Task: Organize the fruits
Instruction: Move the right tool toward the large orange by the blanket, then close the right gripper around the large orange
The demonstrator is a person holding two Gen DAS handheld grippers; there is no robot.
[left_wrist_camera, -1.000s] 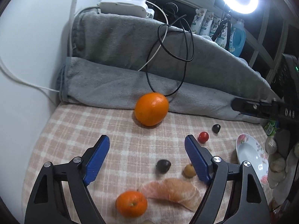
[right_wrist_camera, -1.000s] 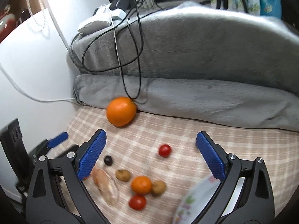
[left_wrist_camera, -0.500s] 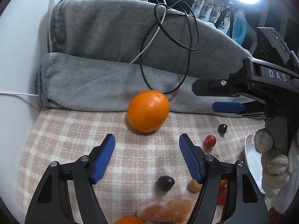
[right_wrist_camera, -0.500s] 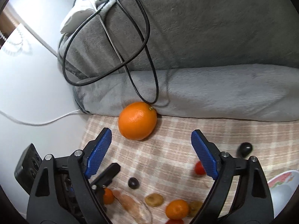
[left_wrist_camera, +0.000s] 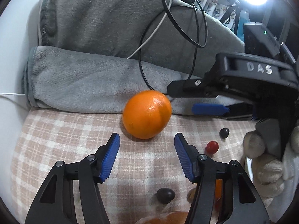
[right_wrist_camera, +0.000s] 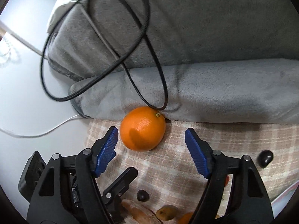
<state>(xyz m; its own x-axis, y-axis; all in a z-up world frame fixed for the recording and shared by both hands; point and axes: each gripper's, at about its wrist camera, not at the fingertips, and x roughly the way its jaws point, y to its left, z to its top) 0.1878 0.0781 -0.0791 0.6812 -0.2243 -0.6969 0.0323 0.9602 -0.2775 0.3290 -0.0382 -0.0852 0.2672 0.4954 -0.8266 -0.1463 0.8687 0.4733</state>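
Note:
A large orange [left_wrist_camera: 147, 114] lies on the checked cloth against the grey blanket, under a black cable loop. My left gripper [left_wrist_camera: 146, 140] hovers just short of it, its jaws closing with nothing between them. In the right wrist view the orange [right_wrist_camera: 143, 129] sits between the blue pads of my right gripper [right_wrist_camera: 151, 131]. Those jaws are closing too. The left pad is close to the peel and the right pad stands well apart. From the left wrist view the right gripper [left_wrist_camera: 180, 100] reaches in from the right, beside the orange.
Small fruits lie nearer: a dark one [left_wrist_camera: 224, 133], a cherry tomato [left_wrist_camera: 212, 147], another dark one [left_wrist_camera: 165, 196] and peeled citrus segments [left_wrist_camera: 168, 218]. A plate rim [right_wrist_camera: 287, 196] shows at the right. A gloved hand [left_wrist_camera: 269, 160] holds the right gripper. A folded grey blanket [left_wrist_camera: 93, 85] with cables walls the back.
Both grippers moved down and forward toward the large orange and their jaws narrowed. The right gripper swung in from the right until the orange came between its pads.

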